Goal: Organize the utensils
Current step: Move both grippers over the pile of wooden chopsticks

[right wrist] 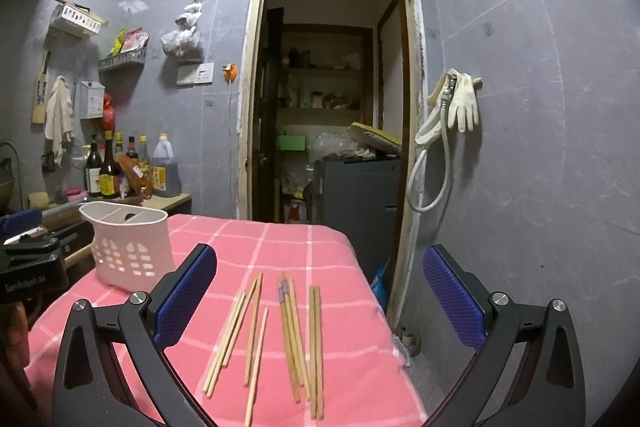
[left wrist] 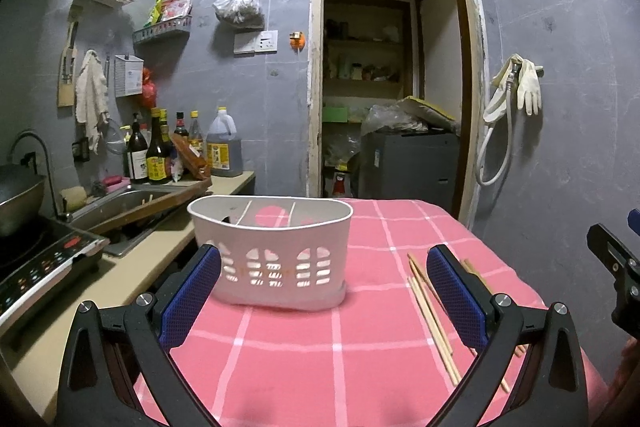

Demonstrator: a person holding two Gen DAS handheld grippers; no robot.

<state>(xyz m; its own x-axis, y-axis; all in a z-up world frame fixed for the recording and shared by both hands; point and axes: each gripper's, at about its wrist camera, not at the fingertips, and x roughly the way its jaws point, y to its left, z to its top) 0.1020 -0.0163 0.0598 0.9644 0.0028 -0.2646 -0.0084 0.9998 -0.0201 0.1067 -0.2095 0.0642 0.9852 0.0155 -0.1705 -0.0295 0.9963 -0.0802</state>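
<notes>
Right claw (right wrist: 320,291) over chopsticks (right wrist: 256,339), holder (left wrist: 270,251) leftward

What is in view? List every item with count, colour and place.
utensil holder: one, white, left part of the table
chopsticks: about eight, pale wood, loose on the cloth, right of the holder
tablecloth: one, pink check, over the table
bottles: several, dark, on the counter by the sink
rubber gloves: pale, hung on the right wall
left gripper: jaws open, facing the holder
right gripper: jaws open, over the chopsticks
</notes>
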